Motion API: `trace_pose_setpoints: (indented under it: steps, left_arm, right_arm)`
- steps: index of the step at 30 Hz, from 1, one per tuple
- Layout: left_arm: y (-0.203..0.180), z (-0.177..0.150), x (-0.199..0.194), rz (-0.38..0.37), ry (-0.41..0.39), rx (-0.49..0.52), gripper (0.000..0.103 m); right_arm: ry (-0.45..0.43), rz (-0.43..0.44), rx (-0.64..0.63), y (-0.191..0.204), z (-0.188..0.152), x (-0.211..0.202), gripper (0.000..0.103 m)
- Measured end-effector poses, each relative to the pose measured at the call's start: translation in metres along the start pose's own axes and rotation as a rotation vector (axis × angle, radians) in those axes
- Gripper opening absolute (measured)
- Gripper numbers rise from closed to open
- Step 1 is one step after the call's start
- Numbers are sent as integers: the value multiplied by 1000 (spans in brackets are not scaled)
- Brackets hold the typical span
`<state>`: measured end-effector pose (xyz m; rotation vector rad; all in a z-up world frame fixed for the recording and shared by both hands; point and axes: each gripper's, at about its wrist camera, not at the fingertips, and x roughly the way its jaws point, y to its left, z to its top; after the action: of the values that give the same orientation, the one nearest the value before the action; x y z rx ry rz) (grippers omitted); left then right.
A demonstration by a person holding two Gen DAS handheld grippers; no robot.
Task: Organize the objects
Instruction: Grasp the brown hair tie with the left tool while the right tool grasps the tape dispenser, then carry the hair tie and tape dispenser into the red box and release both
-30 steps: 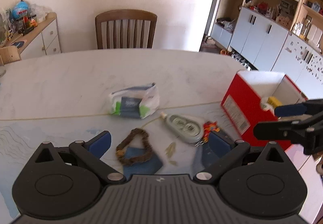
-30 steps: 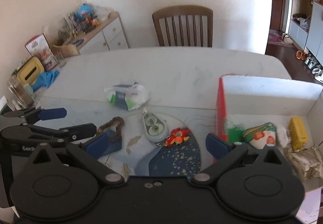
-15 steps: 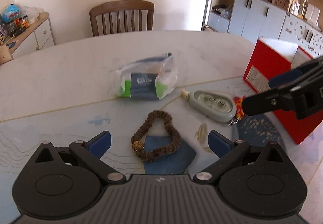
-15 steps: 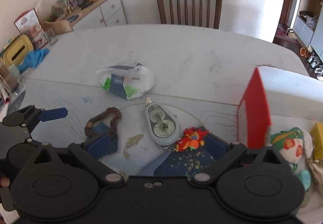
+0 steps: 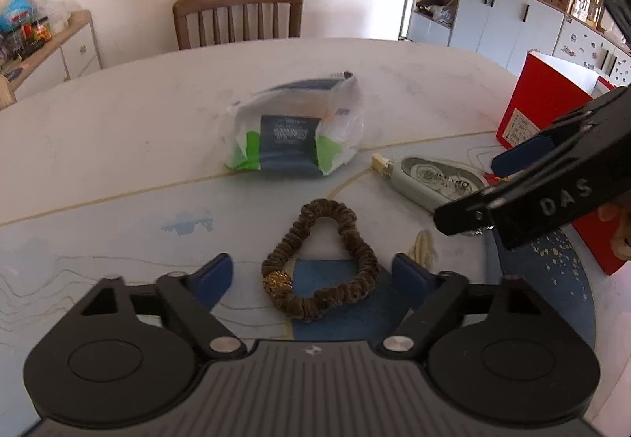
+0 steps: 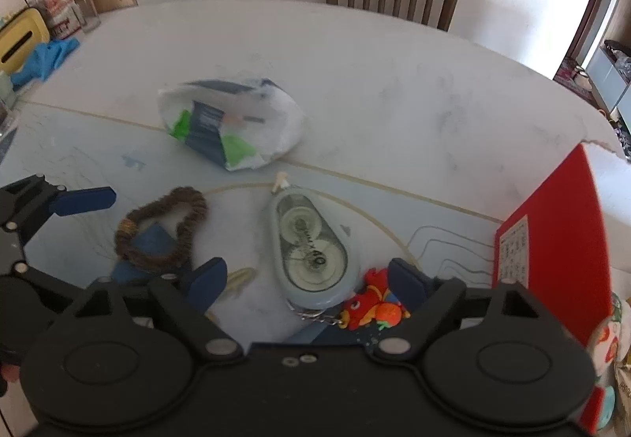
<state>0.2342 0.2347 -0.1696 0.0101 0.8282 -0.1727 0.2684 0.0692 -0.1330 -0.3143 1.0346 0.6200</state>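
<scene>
Brown scrunchie (image 5: 320, 259) now lies between the left gripper (image 5: 311, 275)'s wide-spread fingers, closer than a second ago; nothing is held. The right gripper (image 6: 305, 281), also wide, has come over the correction-tape dispenser (image 6: 311, 247). Both pickups look imminent, bound for the red box (image 6: 552, 239).

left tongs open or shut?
Open: the left tongs have blue pads spread wide on either side of the brown scrunchie, gripping nothing.
</scene>
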Motion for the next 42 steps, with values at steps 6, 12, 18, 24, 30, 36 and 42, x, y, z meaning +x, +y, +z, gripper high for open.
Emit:
trace_pose_setpoints:
  steps: [6, 12, 18, 24, 30, 36, 42]
  left_arm:
    - [-5, 0, 0, -12, -9, 28, 70]
    - [-11, 2, 1, 16, -8, 72, 45]
    - [-15, 3, 0, 17, -6, 85, 27]
    - [-13, 5, 0, 14, 10, 52, 21]
    - [-13, 7, -6, 12, 22, 22, 17]
    - [-20, 6, -20, -1, 28, 9, 15]
    - [-33, 8, -41, 29, 40, 5, 15]
  right_arm:
    - [10, 1, -17, -2, 2, 12, 82]
    - [11, -5, -71, 5, 2, 16, 68]
    - [-1, 8, -90, 9, 1, 13, 51]
    - [-2, 6, -35, 7, 1, 12, 50]
    - [-6, 37, 58, 9, -5, -3, 50]
    - [-12, 74, 118, 10, -13, -25, 50]
    - [-39, 61, 120, 14, -27, -51, 50]
